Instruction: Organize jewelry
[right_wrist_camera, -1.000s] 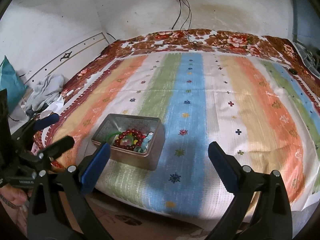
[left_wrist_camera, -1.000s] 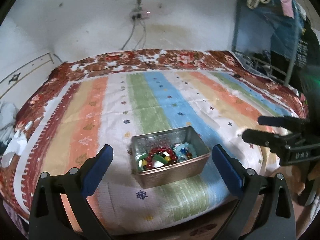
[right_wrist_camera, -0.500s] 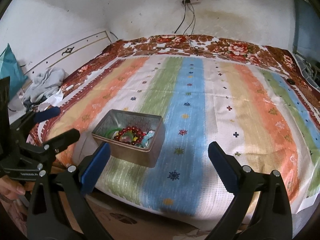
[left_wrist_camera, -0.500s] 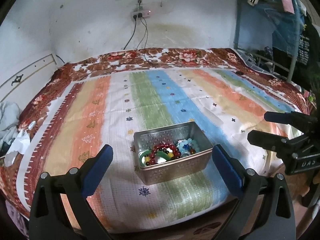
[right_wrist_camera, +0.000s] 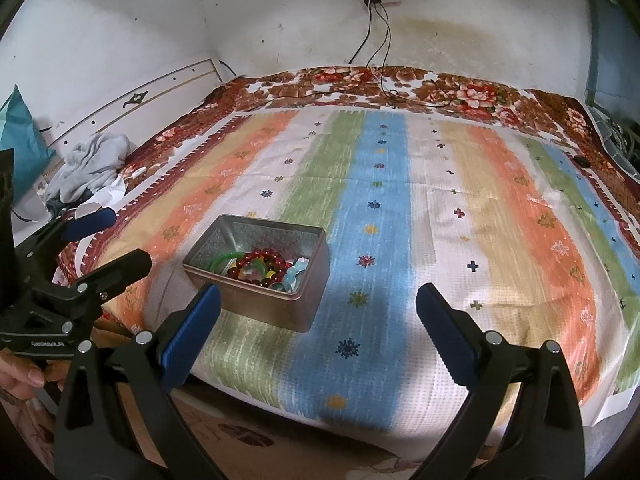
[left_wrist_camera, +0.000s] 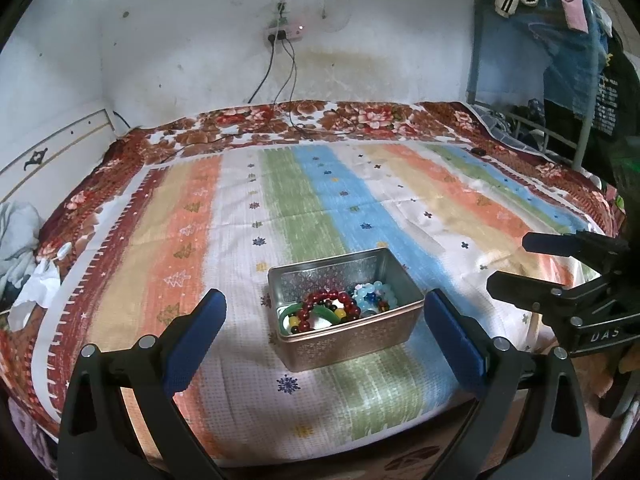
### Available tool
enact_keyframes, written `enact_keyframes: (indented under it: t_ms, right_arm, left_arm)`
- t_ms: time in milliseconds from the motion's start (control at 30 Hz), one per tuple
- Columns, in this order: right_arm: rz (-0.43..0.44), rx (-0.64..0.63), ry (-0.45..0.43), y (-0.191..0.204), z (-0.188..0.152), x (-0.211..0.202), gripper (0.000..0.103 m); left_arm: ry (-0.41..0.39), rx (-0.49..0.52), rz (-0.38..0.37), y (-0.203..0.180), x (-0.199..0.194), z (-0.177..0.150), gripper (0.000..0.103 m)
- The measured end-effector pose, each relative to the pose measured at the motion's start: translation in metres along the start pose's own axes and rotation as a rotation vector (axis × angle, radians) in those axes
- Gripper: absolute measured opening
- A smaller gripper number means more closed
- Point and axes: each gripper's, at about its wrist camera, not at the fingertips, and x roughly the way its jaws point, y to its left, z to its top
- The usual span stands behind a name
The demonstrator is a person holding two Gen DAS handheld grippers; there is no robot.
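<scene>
An open silver tin (left_wrist_camera: 394, 325) stands on the striped bedspread near the bed's front edge; it also shows in the right wrist view (right_wrist_camera: 308, 296). Inside lie a red bead bracelet (left_wrist_camera: 326, 302), a green bangle (right_wrist_camera: 222, 260) and pale blue beads (left_wrist_camera: 376, 294). My left gripper (left_wrist_camera: 326, 334) is open and empty, hovering just in front of the tin. My right gripper (right_wrist_camera: 318, 328) is open and empty, in front and to the right of the tin. Each gripper shows at the edge of the other's view.
The striped bedspread (right_wrist_camera: 460, 220) covers a bed with a floral blanket at the back. Crumpled clothes (right_wrist_camera: 90, 166) lie at the left by the headboard. Cables hang from a wall socket (left_wrist_camera: 284, 32). A rack with clothes (left_wrist_camera: 560, 40) stands at the right.
Both grippers have pulled back and risen a little, so the tin sits lower and farther in both views. Both stay open. The tin has not moved.
</scene>
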Motion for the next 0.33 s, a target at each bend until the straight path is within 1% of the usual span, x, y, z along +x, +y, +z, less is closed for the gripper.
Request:
enact_keyframes:
  t_ms: [133,333]
  right_arm:
    - [0.003,0.003,0.001,-0.0001,-0.0001,0.0007,0.097]
    - [0.003,0.003,0.002,0.0008,-0.0002,0.0019,0.097]
  left_arm:
    - [0.009,0.008,-0.019,-0.0025,0.0009,-0.0004,0.097]
    - [0.008,0.025,-0.016,-0.0063,0.0006,-0.0022,0.097]
